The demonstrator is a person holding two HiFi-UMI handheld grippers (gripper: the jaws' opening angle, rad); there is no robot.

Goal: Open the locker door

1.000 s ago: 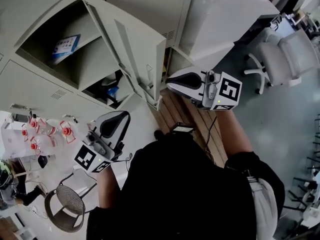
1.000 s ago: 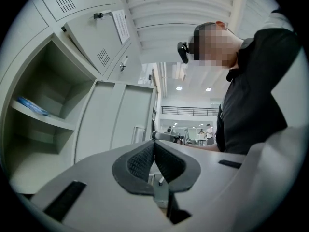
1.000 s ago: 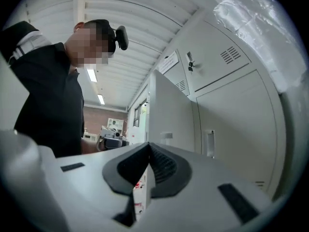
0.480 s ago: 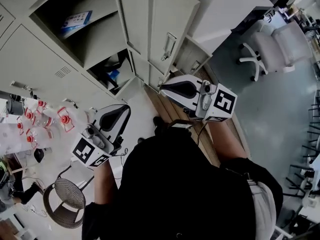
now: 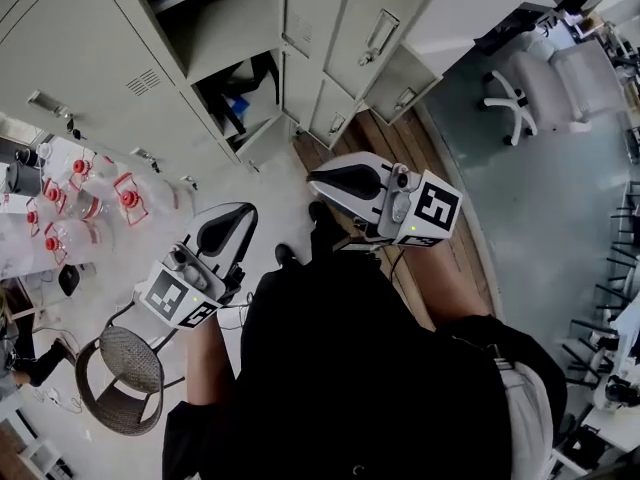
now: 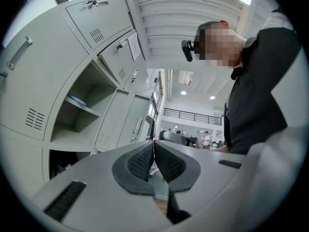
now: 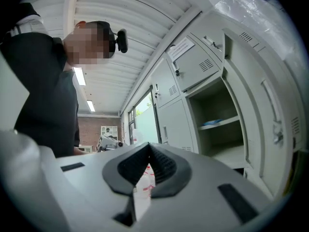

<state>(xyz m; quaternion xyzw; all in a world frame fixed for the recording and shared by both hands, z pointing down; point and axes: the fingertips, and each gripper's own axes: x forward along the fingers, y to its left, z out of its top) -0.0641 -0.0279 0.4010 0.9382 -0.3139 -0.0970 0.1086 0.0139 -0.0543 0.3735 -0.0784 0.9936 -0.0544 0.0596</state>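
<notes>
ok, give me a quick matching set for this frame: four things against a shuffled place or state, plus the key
Things:
1. left gripper
2. open locker compartment
3. white office chair
4. round mesh seat

Place or state:
a. upper right of the head view, on the grey floor
b. jaws together, nothing between them
c. lower left of the head view
d. top of the head view, left of centre, inside exposed

Pairs: 1-b, 2-d, 3-a, 4-c
</notes>
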